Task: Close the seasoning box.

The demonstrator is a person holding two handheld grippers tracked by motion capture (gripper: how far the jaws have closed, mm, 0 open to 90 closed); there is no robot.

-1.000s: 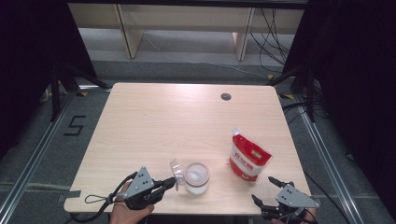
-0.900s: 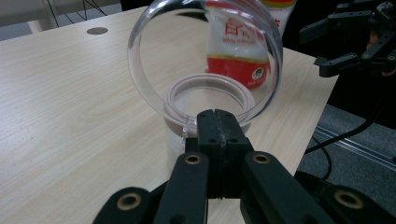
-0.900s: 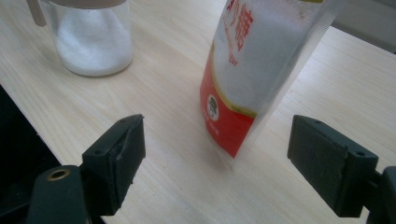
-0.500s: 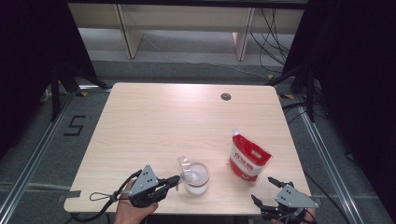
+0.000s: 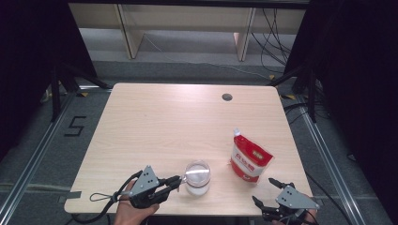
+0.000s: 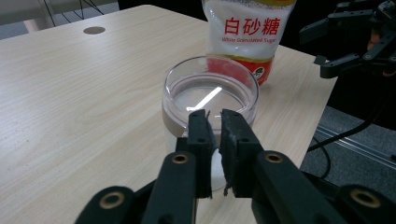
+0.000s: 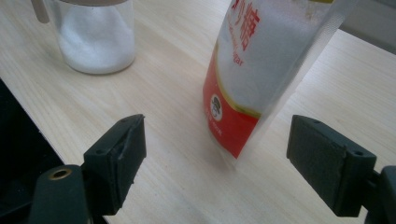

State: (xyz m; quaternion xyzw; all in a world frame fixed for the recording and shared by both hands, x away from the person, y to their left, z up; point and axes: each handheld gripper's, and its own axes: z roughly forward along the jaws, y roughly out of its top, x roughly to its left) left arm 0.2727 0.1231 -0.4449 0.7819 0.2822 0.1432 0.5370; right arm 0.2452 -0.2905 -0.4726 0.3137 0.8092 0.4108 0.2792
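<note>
You have a clear glass jar (image 5: 197,177) standing upright near the table's six o'clock edge, open-topped, partly filled with white sugar; at its three o'clock, close but apart, a red-and-white sugar pouch (image 5: 248,160) stands upright, spout uppermost, leaning slightly toward eleven o'clock.

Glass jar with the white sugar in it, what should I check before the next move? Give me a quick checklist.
1. Round clear glass jar upright on light wooden table: ok.
2. Clear lid fully seated: cannot tell.
3. Left gripper, jaws just been opening, narrow gap, free of lid: cannot tell.
4. Right gripper open, touching nothing: ok.
5. Red-and-white sugar pouch standing upright: ok.
</note>
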